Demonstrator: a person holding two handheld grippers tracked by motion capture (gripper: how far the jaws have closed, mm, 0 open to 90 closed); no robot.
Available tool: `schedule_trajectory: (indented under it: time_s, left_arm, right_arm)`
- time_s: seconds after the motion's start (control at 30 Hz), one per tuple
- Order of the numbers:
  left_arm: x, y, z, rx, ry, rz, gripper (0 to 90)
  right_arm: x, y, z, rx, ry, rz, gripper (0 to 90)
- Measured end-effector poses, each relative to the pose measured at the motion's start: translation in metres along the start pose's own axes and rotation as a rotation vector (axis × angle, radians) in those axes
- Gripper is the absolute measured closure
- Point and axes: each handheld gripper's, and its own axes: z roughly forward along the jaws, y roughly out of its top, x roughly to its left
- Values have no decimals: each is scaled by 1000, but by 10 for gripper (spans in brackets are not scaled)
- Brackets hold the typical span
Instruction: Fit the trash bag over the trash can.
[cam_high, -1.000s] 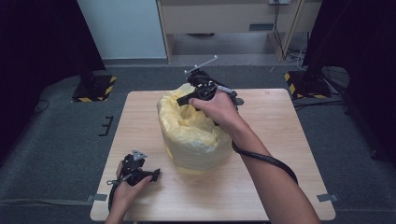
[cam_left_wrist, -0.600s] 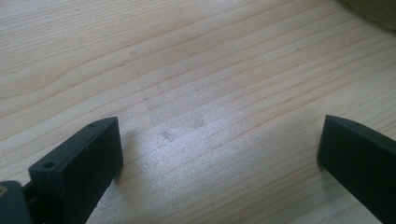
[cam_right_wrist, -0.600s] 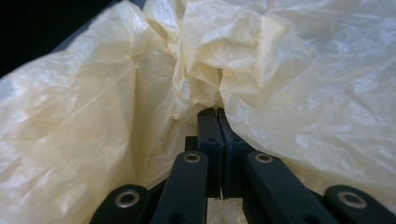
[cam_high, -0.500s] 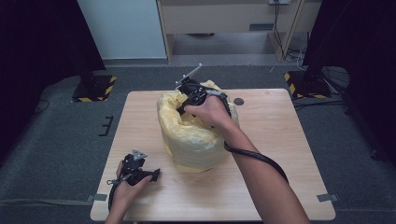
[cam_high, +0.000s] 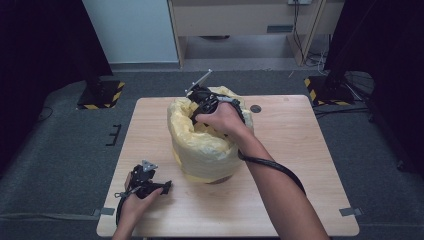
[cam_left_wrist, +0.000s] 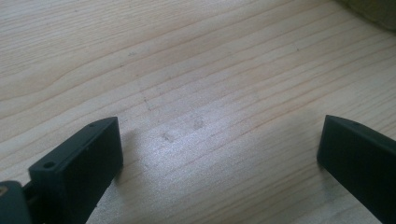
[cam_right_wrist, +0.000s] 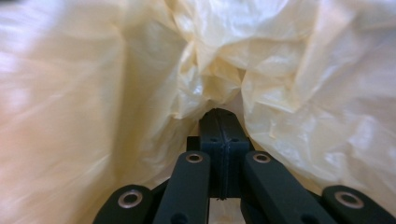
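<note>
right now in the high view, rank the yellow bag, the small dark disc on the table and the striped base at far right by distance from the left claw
1. yellow bag, mid-table, up and right of the left claw.
2. small dark disc, by the table's far edge, behind the bag.
3. striped base, on the floor off the far right corner.

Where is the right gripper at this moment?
In the high view, the right gripper is at the table's far middle, pushed into the open top of the yellow bag; its jaws are shut.
</note>
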Motion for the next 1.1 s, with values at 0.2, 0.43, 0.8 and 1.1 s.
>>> schedule_trajectory:
  time_s: [0.2,0.43,0.8,1.1]
  left_arm:
    - [0,0,0,0,0,0,0]
    - [0,0,0,-4,2,-2,0]
    - [0,0,1,-4,1,0,0]
    - [0,0,1,-4,0,2,0]
  right_arm:
    - [7,-2,-24,-65,15,-17,900]
    - [30,-6,-23,-41,74,-88,900]
    - [29,-4,10,68,82,-94,900]
    - [22,-4,15,84,73,-70,900]
